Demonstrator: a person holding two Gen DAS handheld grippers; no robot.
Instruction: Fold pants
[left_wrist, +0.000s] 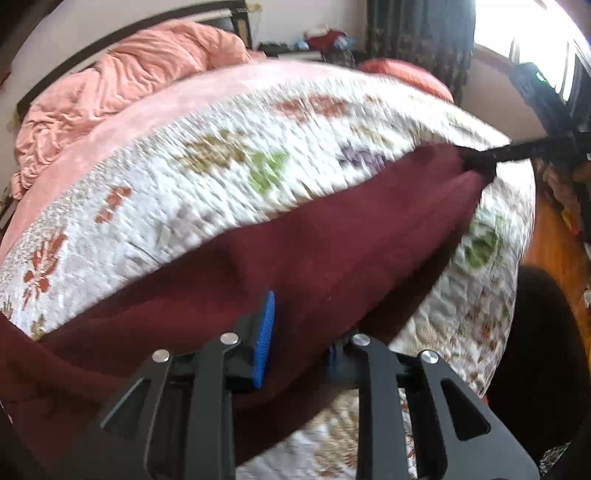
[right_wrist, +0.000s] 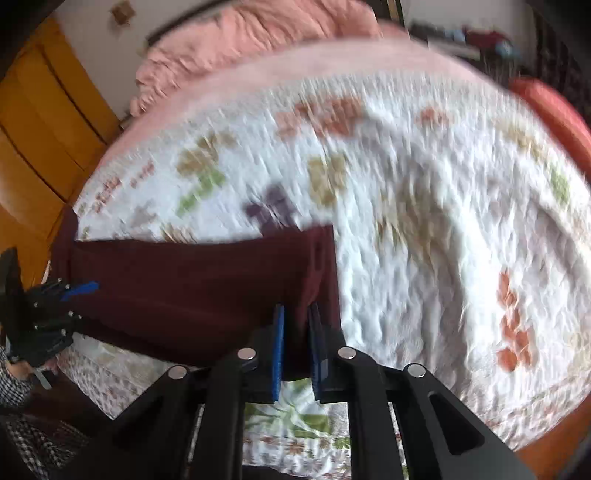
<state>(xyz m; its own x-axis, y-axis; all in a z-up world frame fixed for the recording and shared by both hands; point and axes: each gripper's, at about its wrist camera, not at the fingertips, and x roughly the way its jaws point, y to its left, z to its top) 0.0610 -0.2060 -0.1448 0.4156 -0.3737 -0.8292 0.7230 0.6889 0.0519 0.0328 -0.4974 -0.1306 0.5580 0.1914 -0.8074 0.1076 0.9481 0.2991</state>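
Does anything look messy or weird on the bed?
Nothing looks broken or spilled. The dark red fabric pants are stretched between the left gripper and the right gripper, not yet folded. Behind the white flowered quilt, a peach-pink blanket lies crumpled in a heap by the headboard.

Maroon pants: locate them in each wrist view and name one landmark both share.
Left wrist view: maroon pants stretch from bottom left up to the right edge, over the floral quilt.
Right wrist view: maroon pants lie left of centre, at the quilt's near edge.
Shared landmark: the rumpled pink blanket at the bed's head.
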